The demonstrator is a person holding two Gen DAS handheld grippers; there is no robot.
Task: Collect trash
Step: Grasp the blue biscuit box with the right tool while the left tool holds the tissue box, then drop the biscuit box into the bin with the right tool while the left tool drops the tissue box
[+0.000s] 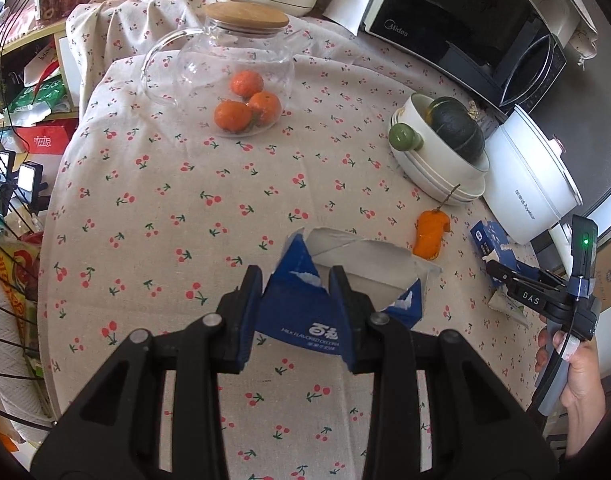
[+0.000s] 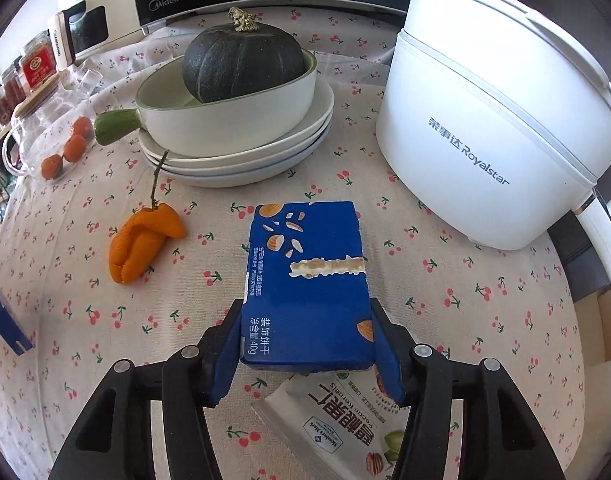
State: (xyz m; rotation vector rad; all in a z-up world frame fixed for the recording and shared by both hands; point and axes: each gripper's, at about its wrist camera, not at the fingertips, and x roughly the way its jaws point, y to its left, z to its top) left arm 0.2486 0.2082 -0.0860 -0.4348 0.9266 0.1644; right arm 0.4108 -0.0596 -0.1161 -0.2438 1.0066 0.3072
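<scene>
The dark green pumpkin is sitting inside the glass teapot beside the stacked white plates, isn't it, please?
Not quite: the dark green pumpkin sits in the white pan on top of the stacked white plates, as the right wrist view shows. The glass teapot holds tangerines.

Two close downward wrist views, shared orange peel.

The tablecloth is matt woven cloth printed with small cherries. The blue box is thin cardboard, slightly glossy, with a rough torn strip showing pale paper fibre; the torn carton shows grey raw board inside. The nut packet is smooth, shiny foil-like plastic. The cooker is smooth white plastic. The jug is clear glass under a wooden lid.
</scene>
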